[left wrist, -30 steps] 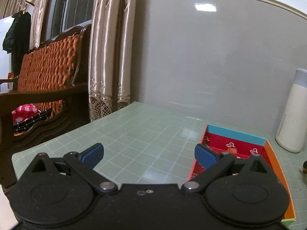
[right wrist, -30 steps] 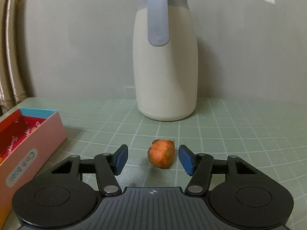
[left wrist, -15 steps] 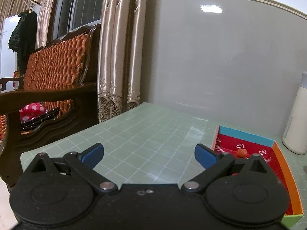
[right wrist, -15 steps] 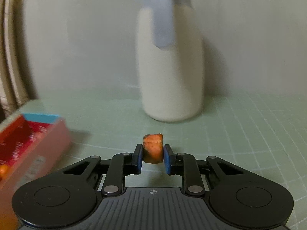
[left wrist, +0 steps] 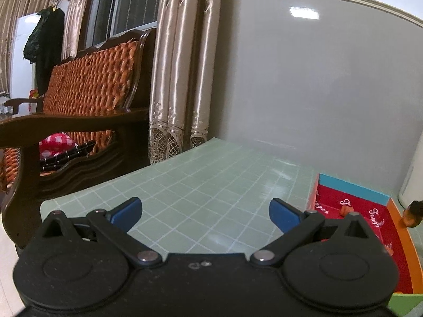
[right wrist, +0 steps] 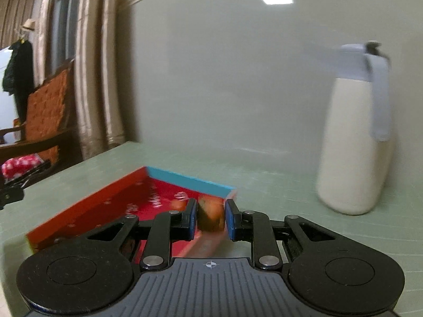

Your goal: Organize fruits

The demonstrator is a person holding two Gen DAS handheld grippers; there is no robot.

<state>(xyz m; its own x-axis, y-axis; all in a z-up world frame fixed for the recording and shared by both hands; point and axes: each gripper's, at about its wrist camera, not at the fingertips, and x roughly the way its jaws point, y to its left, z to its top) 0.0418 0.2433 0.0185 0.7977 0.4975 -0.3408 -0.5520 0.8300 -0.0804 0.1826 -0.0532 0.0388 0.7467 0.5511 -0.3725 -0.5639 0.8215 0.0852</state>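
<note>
One fruit piece (right wrist: 210, 215) — clamped in right hand-held gripper (right wrist: 210, 219)

Left gripper (left wrist: 205, 211) over green grid mat (left wrist: 211, 179), jaws wide apart, nothing between. Red box (left wrist: 354, 187) at right, small orange fruit (left wrist: 346, 209) inside. Wooden bench (left wrist: 87, 105), curtain (left wrist: 179, 79) behind mat.

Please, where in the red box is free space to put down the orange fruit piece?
The red floor of the box along its left wall looks bare. Beside the blue end wall, one fruit piece already lies, right by the right claw with its fruit.
</note>
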